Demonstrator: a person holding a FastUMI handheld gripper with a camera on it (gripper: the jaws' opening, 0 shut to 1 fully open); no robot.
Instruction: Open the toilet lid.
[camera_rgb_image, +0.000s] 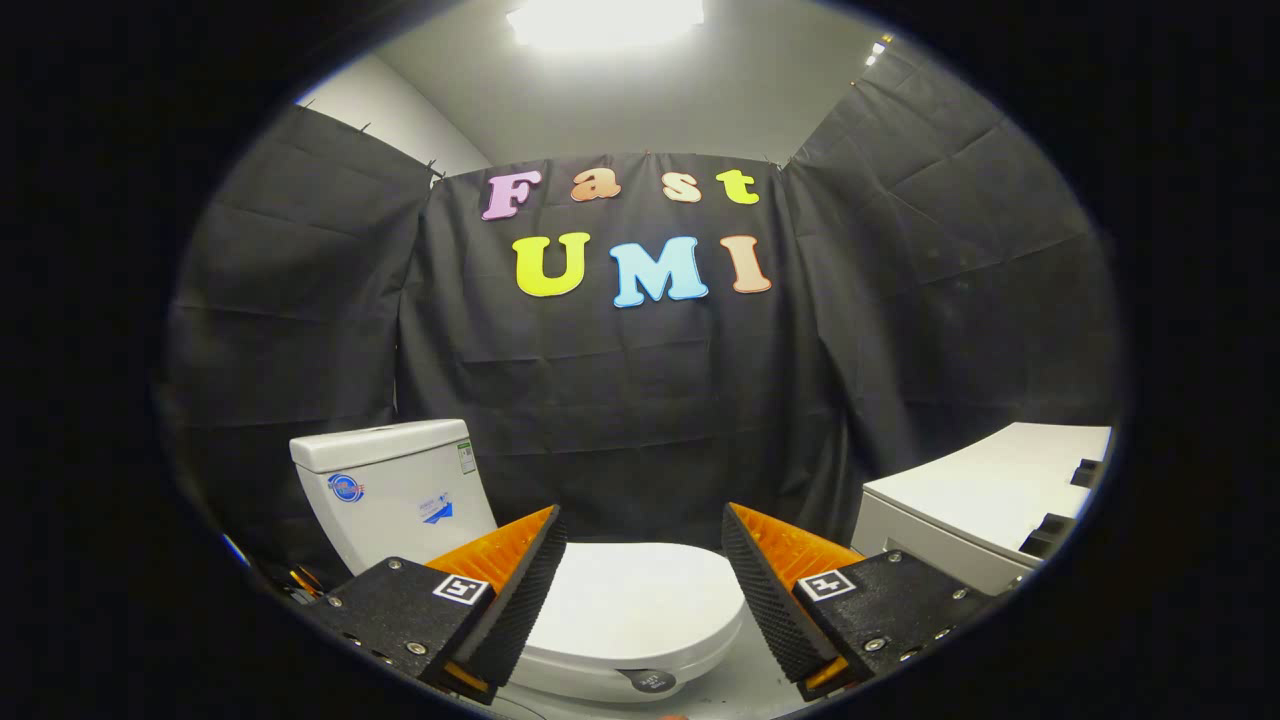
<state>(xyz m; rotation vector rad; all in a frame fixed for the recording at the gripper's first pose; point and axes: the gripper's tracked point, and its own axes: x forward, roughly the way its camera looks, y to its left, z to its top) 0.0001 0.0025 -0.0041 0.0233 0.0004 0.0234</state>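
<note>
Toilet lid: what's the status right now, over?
Gripper open, fingers apart, holding nothing. White plastic toilet lid down, between and just beyond fingers. Nothing in the way.
</note>
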